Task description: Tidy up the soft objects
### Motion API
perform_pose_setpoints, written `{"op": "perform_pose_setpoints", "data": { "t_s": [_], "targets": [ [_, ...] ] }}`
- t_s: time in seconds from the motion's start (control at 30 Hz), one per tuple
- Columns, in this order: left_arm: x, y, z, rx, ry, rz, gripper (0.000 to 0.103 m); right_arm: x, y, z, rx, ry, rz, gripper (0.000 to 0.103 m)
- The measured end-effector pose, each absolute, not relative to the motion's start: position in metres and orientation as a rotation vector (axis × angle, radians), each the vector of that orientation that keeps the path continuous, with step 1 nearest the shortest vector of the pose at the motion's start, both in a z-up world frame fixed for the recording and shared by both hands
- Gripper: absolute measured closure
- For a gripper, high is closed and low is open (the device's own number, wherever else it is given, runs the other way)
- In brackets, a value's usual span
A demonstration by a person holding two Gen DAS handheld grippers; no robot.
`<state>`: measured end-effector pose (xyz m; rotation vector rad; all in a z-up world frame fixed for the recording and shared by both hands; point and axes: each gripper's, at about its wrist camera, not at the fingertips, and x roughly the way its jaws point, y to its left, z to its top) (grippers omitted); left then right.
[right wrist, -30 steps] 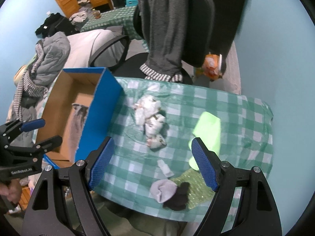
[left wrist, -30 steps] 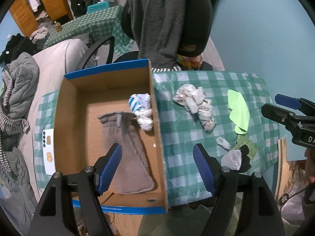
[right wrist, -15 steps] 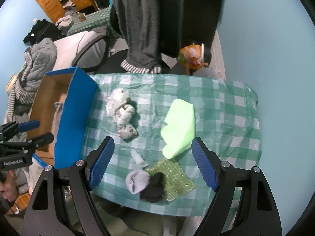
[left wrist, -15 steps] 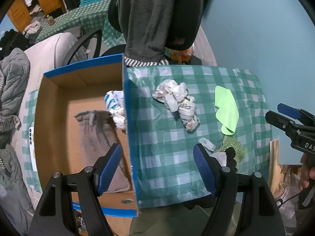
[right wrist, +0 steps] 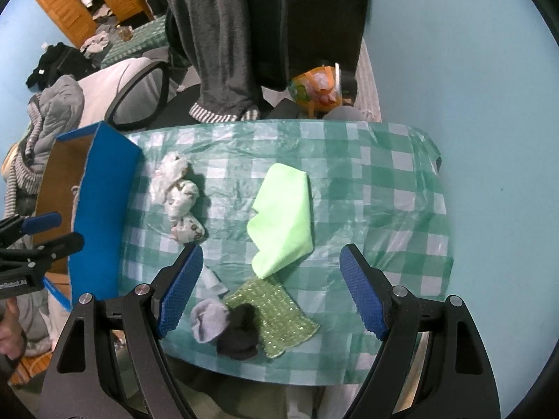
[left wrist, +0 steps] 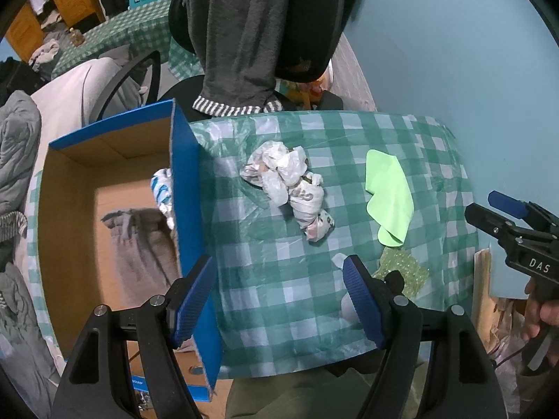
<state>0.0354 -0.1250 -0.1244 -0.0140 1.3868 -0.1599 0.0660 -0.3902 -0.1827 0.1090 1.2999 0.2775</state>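
Observation:
A blue cardboard box (left wrist: 185,188) (right wrist: 101,188) stands on the left of the green checked table (left wrist: 265,279). A grey cloth (left wrist: 139,244) and a white-blue bundle (left wrist: 162,188) lie inside it. On the table lie crumpled white bags (left wrist: 290,185) (right wrist: 180,195), a light green cloth (left wrist: 387,188) (right wrist: 283,220), a sparkly green cloth (right wrist: 279,317), a grey sock (right wrist: 208,321) and a black sock (right wrist: 239,335). My left gripper (left wrist: 279,300) is open above the table by the box wall. My right gripper (right wrist: 269,289) is open above the green cloths.
An office chair draped with a grey garment (left wrist: 244,35) (right wrist: 223,42) stands behind the table. An orange bag (right wrist: 316,87) lies on the floor by the blue wall. Clothes are piled at the left (left wrist: 17,146). A small white scrap (right wrist: 213,279) lies near the socks.
Both grippers have moved to the right across the table. The box has slid toward the left of both views, and the green cloths now lie between the right gripper's fingers. Both stay open.

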Motion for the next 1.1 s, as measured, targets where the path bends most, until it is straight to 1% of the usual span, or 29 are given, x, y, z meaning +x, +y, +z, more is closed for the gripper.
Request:
{"op": "perform_pose_setpoints", "data": {
  "t_s": [0.43, 1.1],
  "targets": [
    [0.06, -0.137, -0.147, -0.065, 1.438, -0.157, 0.026, 0.083, -0.395, -0.213, 0.096, 1.339, 0.279, 0.022],
    [0.1, -0.153, -0.21, -0.087, 1.57, -0.108, 0.026, 0.108, -0.38, -0.278, 0.037, 1.436, 0.3, 0.022]
  ]
}}
